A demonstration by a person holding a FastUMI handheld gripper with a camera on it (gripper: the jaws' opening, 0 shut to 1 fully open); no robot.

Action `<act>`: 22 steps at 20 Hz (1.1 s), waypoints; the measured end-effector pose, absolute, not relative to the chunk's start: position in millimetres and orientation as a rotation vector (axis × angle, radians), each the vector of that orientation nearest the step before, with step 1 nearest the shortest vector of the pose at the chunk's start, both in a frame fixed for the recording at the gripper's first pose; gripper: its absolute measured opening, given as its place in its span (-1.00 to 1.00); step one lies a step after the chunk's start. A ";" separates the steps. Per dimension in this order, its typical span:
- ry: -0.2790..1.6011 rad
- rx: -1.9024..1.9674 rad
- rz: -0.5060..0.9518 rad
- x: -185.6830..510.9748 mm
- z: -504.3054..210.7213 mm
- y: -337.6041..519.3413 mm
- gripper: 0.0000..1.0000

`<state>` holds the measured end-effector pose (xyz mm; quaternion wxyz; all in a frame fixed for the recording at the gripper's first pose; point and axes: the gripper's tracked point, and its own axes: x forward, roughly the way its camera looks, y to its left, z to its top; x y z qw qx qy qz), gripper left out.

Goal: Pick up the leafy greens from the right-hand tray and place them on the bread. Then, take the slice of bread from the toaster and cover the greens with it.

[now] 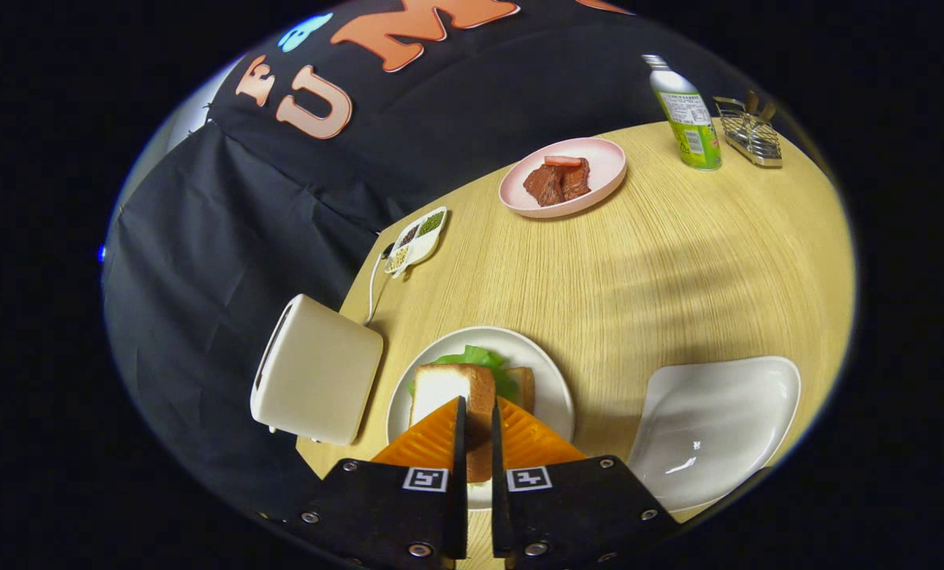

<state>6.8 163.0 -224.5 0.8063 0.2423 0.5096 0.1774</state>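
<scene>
- The bread slice [450, 396] is hanging pinched in the gripper [476, 423], fingers narrowed onto its edge, over the leafy greens [480, 360] on the round plate [551, 388].
- Covering step looks underway: lowering flat and letting go should come next.
- The toaster [314, 368] is standing just beside the plate; the right-hand tray [717, 427] is lying beyond.

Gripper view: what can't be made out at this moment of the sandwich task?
- Gripper: fingers close around the bread slice; actual contact unclear.
- Leafy greens: mostly covered by that slice.
- Lower bread: only an edge shows.
- Toaster: slot faces away.
- Divided dish: contents too small.
</scene>
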 end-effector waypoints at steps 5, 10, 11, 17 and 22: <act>1.060 0.403 0.355 2.3 -232.0 152.1 -0.29; 0.913 0.352 0.348 18.7 -204.0 142.3 -0.02; 0.876 0.337 0.344 22.3 -195.4 138.9 0.05; 0.614 0.214 0.270 39.0 -130.2 102.5 0.50; 0.370 0.117 0.194 43.7 -76.1 72.2 0.66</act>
